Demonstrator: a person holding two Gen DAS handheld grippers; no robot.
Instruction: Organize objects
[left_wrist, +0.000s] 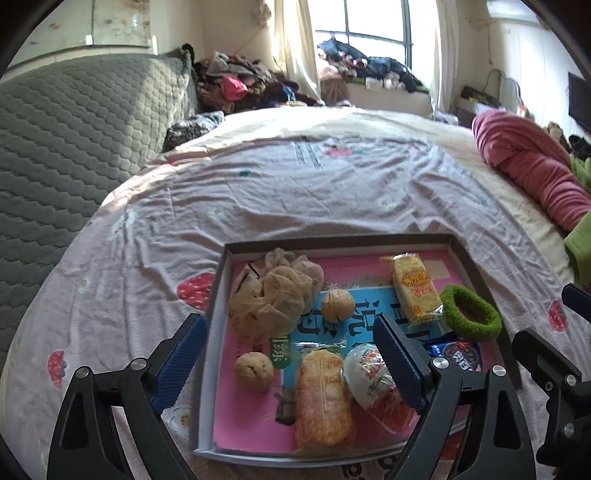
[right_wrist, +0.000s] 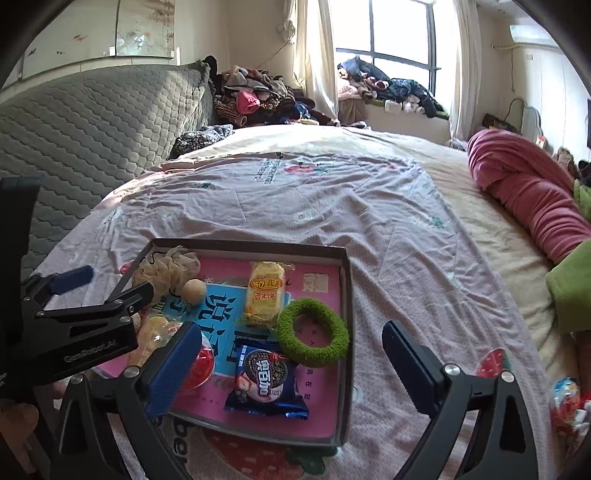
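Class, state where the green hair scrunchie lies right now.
The green scrunchie lies inside the box, against its right wall, beside the yellow snack packet and above the blue cookie packet.

Grey quilted headboard (left_wrist: 74, 122), clothes pile (right_wrist: 258, 98), window (left_wrist: 373, 22).

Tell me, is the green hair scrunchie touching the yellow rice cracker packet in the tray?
Touching. In the right wrist view the green scrunchie overlaps the lower right corner of the yellow cracker packet with no gap; the left wrist view shows the same.
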